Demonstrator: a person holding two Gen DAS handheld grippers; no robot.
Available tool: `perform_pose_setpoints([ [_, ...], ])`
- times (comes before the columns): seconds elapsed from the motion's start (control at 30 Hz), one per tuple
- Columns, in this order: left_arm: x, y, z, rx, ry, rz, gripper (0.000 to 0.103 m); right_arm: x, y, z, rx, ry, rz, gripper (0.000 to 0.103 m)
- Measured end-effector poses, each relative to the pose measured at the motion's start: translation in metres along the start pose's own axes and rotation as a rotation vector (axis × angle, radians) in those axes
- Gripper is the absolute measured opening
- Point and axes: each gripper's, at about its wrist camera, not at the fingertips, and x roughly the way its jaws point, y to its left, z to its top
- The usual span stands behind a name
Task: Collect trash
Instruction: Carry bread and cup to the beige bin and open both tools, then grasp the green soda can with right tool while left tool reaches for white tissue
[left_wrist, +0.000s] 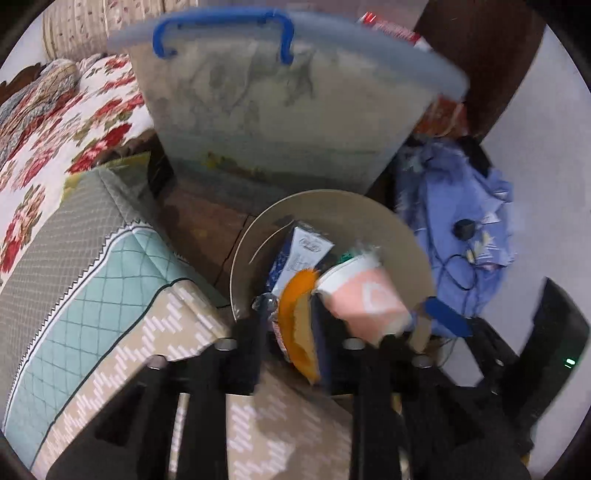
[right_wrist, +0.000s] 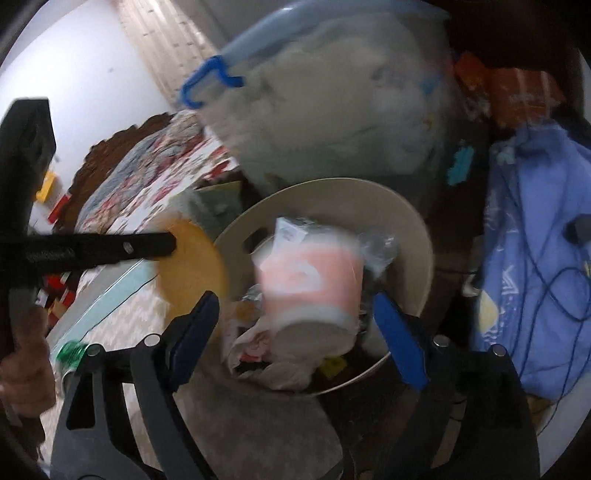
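Note:
A round beige bin (left_wrist: 332, 206) (right_wrist: 413, 229) holds a blue-and-white carton (left_wrist: 299, 254), crumpled paper (right_wrist: 280, 365) and wrappers. An orange disc (left_wrist: 295, 325) (right_wrist: 192, 266) hangs edge-on between my left gripper's (left_wrist: 321, 336) black fingers, with a gap on its right side, so the jaws stand a little open. A pink paper cup (right_wrist: 306, 280) (left_wrist: 362, 299), blurred, is in the air above the bin between the blue pads of my right gripper (right_wrist: 299, 332), which stands wide open without touching it.
A translucent storage box (left_wrist: 280, 110) with a blue handle stands behind the bin. A bed with a floral quilt (left_wrist: 55, 129) and a teal-and-beige cover (left_wrist: 92, 277) lies left. Blue cloth with a cable (left_wrist: 461, 221) lies right. A hand (right_wrist: 22, 373) shows at the lower left.

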Motion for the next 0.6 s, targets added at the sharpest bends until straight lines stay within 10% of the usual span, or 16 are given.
perform_pose_setpoints([
  [0.4,-0.104,0.040,-0.053,-0.028,-0.148,-0.171,0.027,-0.050,0.016,-0.035,0.087,-0.072,0.147,0.080],
  [0.6,-0.172,0.099,-0.122,-0.065,-0.249,-0.127,0.033,-0.041,0.068,-0.061,0.026,0.015,0.269,0.073],
])
